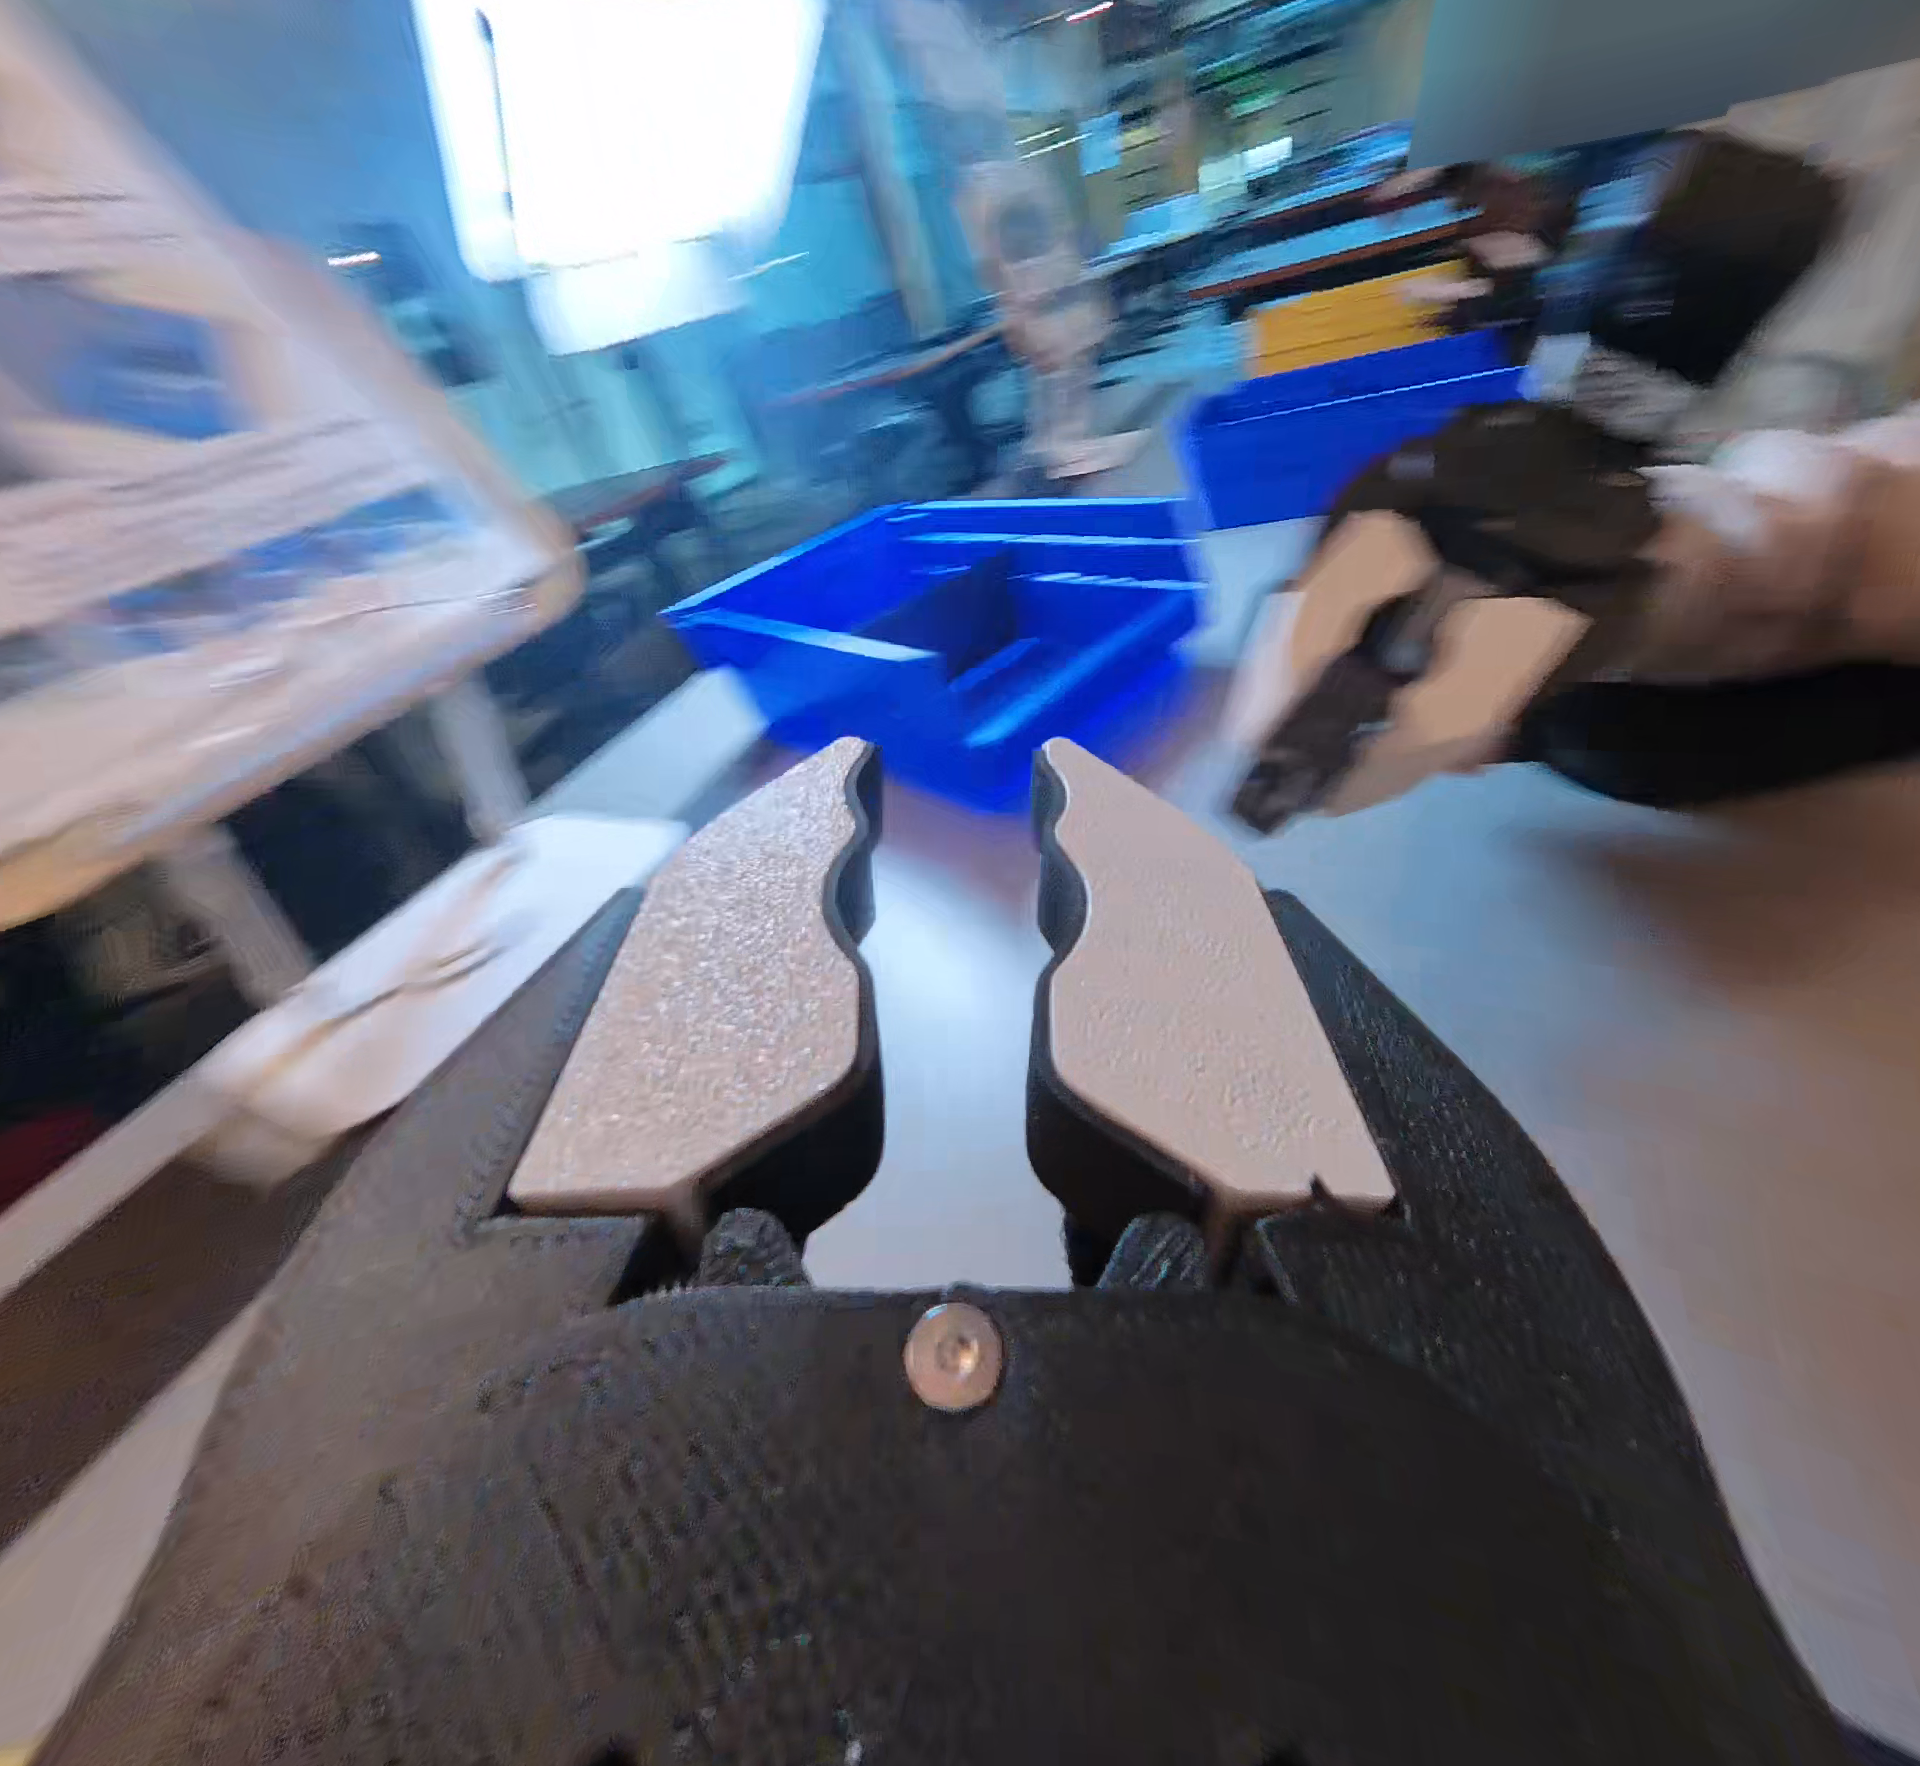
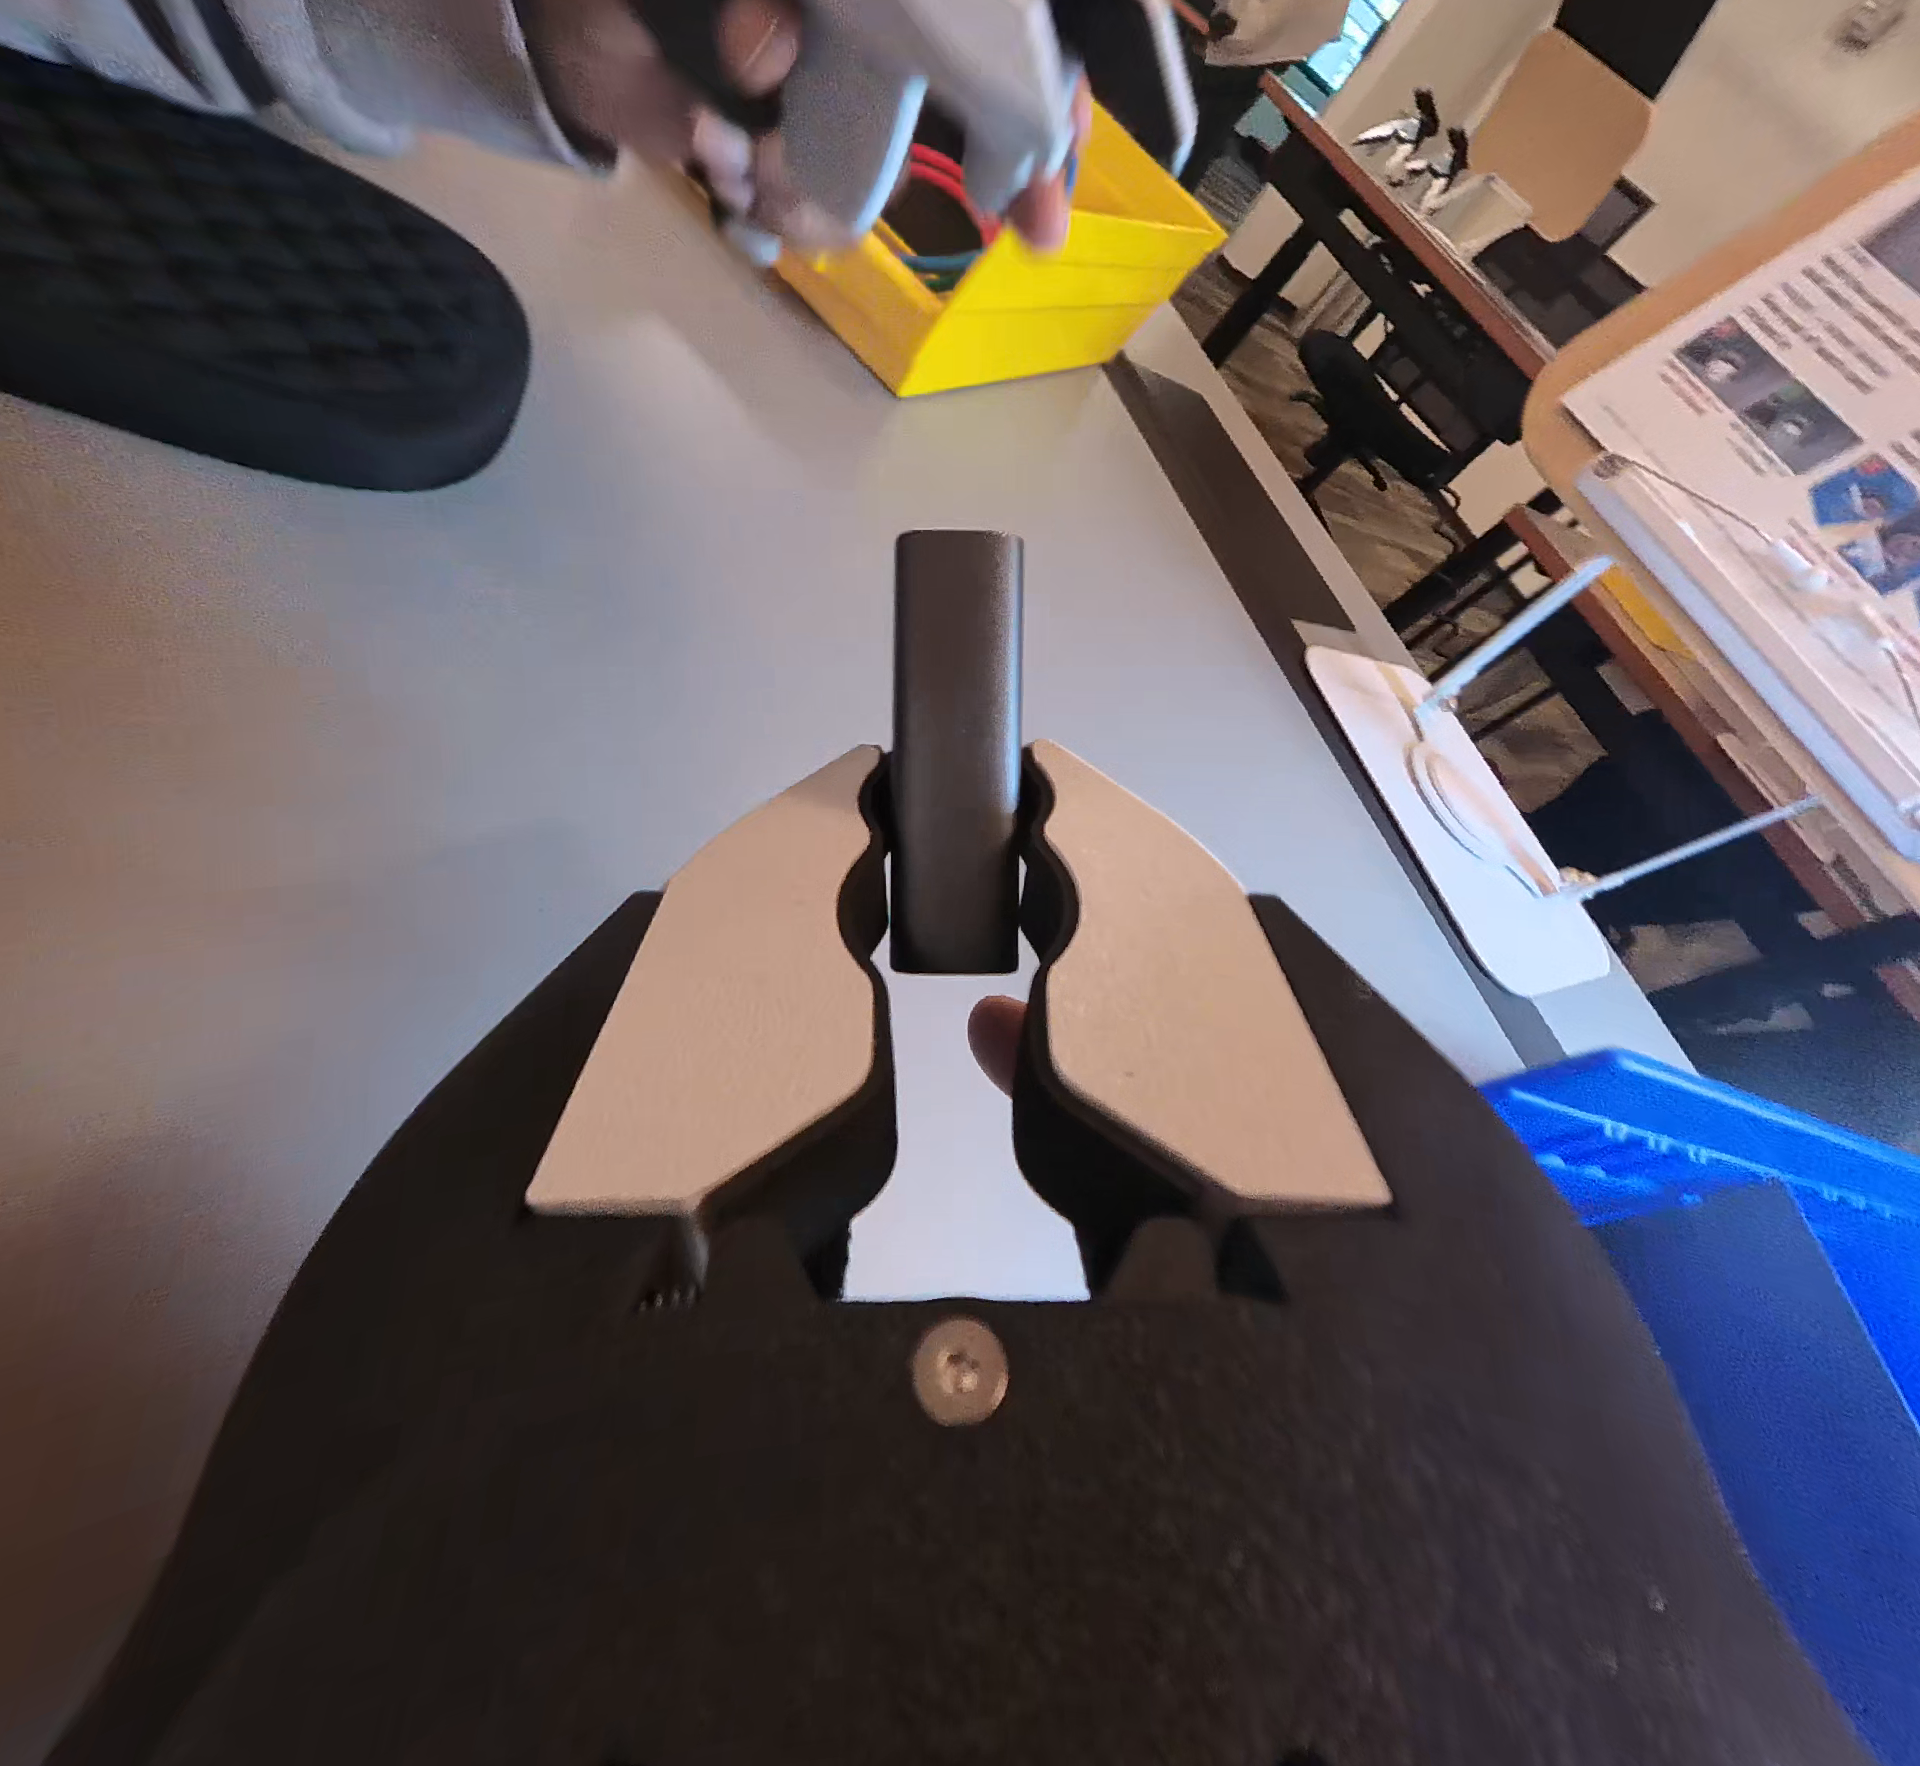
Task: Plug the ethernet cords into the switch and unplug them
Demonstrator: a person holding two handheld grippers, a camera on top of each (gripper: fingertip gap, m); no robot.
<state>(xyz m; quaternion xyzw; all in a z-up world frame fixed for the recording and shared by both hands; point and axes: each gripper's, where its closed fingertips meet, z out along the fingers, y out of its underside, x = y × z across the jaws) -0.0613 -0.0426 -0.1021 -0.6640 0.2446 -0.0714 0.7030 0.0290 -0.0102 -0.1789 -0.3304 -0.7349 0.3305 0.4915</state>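
My right gripper (image 2: 956, 771) is shut on a dark grey flat box (image 2: 958, 636), held edge-on above the white table (image 2: 623, 573). No ports show on it. In the left wrist view the right gripper (image 1: 1351, 698) is at the right with the dark box (image 1: 1304, 760) in it. My left gripper (image 1: 956, 760) is open and empty, and this view is motion-blurred. In the right wrist view the left gripper (image 2: 930, 225) hovers, blurred, over a yellow bin (image 2: 1039, 314) that holds coiled red and blue cords (image 2: 940, 189).
A blue bin (image 1: 935, 636) stands ahead of the left gripper, with another (image 1: 1351, 438) behind it. A blue bin (image 2: 1714, 1217) is at my right gripper's lower right. A black padded mat (image 2: 208, 293) lies left. A white stand base (image 2: 1455, 843) sits at the table edge under a poster board (image 2: 1766, 490). My hands' fingertips stand some 15 centimetres from each other.
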